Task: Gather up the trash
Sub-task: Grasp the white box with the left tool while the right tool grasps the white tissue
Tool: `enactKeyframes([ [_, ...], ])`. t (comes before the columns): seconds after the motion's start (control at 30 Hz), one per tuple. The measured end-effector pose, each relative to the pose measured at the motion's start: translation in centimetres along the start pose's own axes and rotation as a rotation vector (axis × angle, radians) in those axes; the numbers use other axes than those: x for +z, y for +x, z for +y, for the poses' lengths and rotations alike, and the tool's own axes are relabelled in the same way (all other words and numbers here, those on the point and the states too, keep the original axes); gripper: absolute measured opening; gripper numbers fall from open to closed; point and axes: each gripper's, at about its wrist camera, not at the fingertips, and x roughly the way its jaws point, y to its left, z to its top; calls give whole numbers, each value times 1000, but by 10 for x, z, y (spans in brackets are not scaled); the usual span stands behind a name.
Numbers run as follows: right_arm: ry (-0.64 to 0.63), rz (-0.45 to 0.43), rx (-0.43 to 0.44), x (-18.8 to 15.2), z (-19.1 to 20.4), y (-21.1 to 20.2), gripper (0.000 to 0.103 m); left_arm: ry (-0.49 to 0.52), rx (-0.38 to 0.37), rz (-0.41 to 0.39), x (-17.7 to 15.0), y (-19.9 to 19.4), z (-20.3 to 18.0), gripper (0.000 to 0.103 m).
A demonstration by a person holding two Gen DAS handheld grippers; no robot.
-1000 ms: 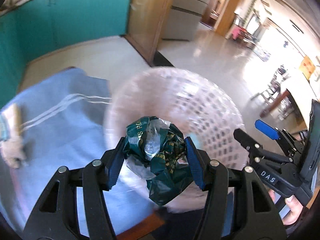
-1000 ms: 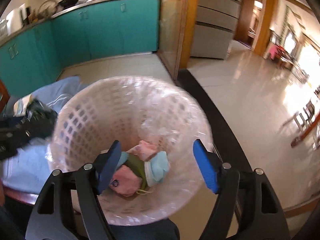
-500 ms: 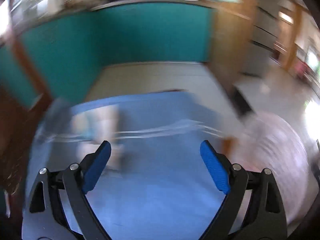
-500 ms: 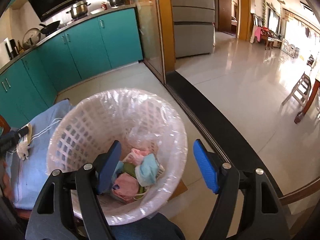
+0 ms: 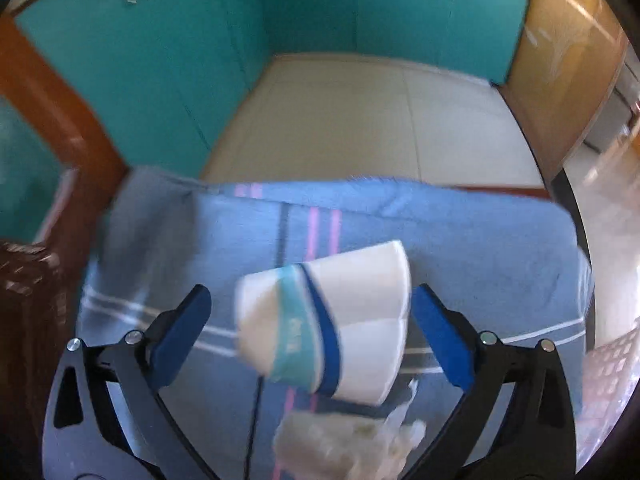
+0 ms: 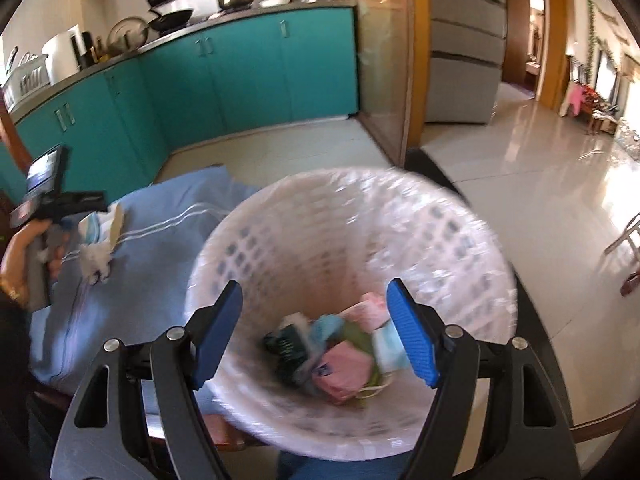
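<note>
My left gripper (image 5: 310, 328) is open, its blue pads either side of a crushed white paper cup (image 5: 332, 320) with a teal and blue band, lying on the blue cloth (image 5: 480, 240). A crumpled white tissue (image 5: 344, 444) lies just nearer than the cup. My right gripper (image 6: 316, 332) is open and empty over the white lattice basket (image 6: 400, 216), lined with clear plastic. Inside lie the dark green wrapper (image 6: 286, 346) and pink and light blue scraps (image 6: 340, 372). The right wrist view shows the cup (image 6: 100, 224) and the tissue (image 6: 94, 262) at far left, by the left gripper.
The blue cloth (image 6: 152, 264) covers a wooden table whose edge (image 6: 224, 432) shows under the basket. Teal cabinets (image 6: 240, 80) stand behind across a tiled floor. A brown wicker thing (image 5: 24, 280) is at the far left. A person's hand (image 6: 24, 252) holds the left gripper.
My left gripper let the green wrapper go into the basket, opened and swung left to the paper cup. The wrapper now lies in the basket. The right gripper stayed open by the basket.
</note>
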Motion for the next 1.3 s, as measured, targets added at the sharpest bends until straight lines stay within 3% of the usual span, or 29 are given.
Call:
enactKeyframes([
  [0.13, -42, 23, 26, -2, 22, 5, 73, 16, 75, 48, -1, 21, -2, 100],
  [0.2, -73, 30, 39, -2, 35, 7, 73, -7, 14, 34, -5, 23, 4, 95],
  [0.23, -85, 32, 48, -2, 39, 9, 73, -25, -16, 32, -9, 22, 9, 87],
  [0.4, -155, 22, 94, 3, 71, 17, 73, -42, -47, -1, -33, 5, 36, 87],
  [0.57, -196, 23, 147, 9, 98, 27, 73, -58, -89, -142, -82, -58, 63, 87],
  [0.73, -191, 35, 194, 13, 117, 35, 73, -127, -152, -275, -96, -108, 93, 87],
  [0.9, -221, 53, 209, 5, 134, 36, 73, -103, -160, -365, -110, -163, 94, 87],
  [1.07, -207, 109, 225, 1, 138, 50, 73, -8, -125, -358, -146, -179, 92, 87],
  [1.3, -192, 172, 290, 11, 159, 82, 73, -39, -135, -251, -184, -164, 112, 87],
])
